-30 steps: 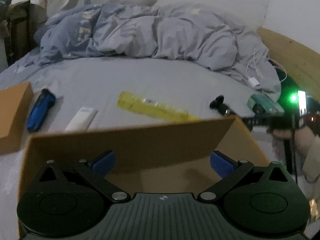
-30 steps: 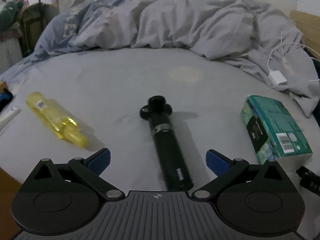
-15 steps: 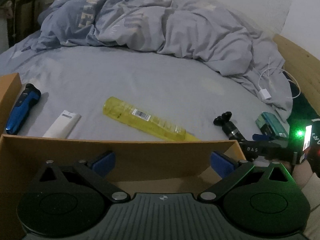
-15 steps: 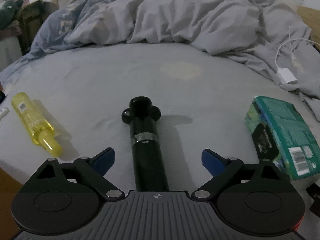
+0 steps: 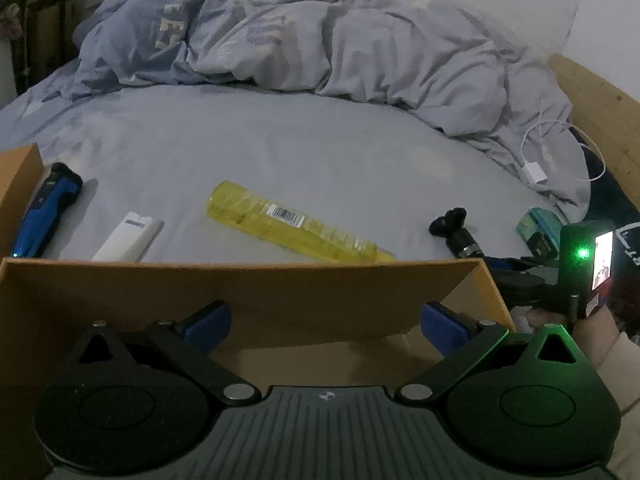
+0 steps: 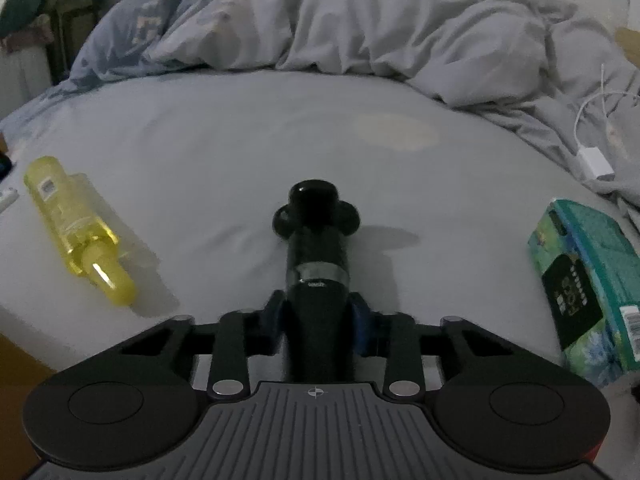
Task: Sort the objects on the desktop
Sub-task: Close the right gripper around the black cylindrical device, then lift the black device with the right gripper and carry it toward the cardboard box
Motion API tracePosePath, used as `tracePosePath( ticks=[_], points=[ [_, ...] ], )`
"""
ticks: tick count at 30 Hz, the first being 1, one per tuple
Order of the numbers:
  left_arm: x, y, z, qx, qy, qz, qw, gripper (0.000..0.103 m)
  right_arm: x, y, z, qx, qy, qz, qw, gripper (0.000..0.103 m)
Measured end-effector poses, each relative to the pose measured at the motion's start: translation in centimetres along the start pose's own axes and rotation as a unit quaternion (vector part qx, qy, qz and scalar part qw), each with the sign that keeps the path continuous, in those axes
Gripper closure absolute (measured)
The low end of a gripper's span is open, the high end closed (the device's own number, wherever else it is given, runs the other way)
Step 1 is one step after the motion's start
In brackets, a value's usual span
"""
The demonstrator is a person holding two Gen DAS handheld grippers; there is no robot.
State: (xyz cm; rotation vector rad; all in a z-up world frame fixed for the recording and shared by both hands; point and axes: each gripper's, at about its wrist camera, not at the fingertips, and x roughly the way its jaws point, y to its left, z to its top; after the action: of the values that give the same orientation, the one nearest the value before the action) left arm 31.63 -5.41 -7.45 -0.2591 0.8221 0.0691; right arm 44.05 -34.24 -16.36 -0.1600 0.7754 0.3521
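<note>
- Black and closed tight, my right gripper (image 6: 318, 316) has its blue pads clamped on the near end of the black cylindrical handle with a silver ring and knobbed head (image 6: 316, 248), which lies on the grey bedsheet (image 6: 248, 148) pointing away from me.
- My left gripper (image 5: 324, 324) is spread wide with nothing between its blue pads (image 5: 208, 320), poised over the open brown cardboard box (image 5: 256, 292).
- Just beyond the box's far wall lie a white flat tube (image 5: 128, 236) and, left of it, a blue and black electric shaver (image 5: 46, 208).
- A long clear yellow plastic bottle (image 5: 292, 222) lies left of the handle, well apart from it.
- A teal printed carton (image 6: 588, 276) sits to the handle's right.
- Farthest off, a rumpled grey duvet (image 6: 400, 28) and a white charger cable (image 6: 596, 160).
</note>
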Motion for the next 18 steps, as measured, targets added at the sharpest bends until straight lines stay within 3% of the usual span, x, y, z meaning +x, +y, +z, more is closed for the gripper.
tracePosePath(
  ticks=[18],
  points=[
    [-4.0,1.2,-3.0,0.000,0.004,0.005,1.0000,0.000,-6.3,2.8,-3.7,0.018,0.018,-0.003,1.000,0.068]
  ],
)
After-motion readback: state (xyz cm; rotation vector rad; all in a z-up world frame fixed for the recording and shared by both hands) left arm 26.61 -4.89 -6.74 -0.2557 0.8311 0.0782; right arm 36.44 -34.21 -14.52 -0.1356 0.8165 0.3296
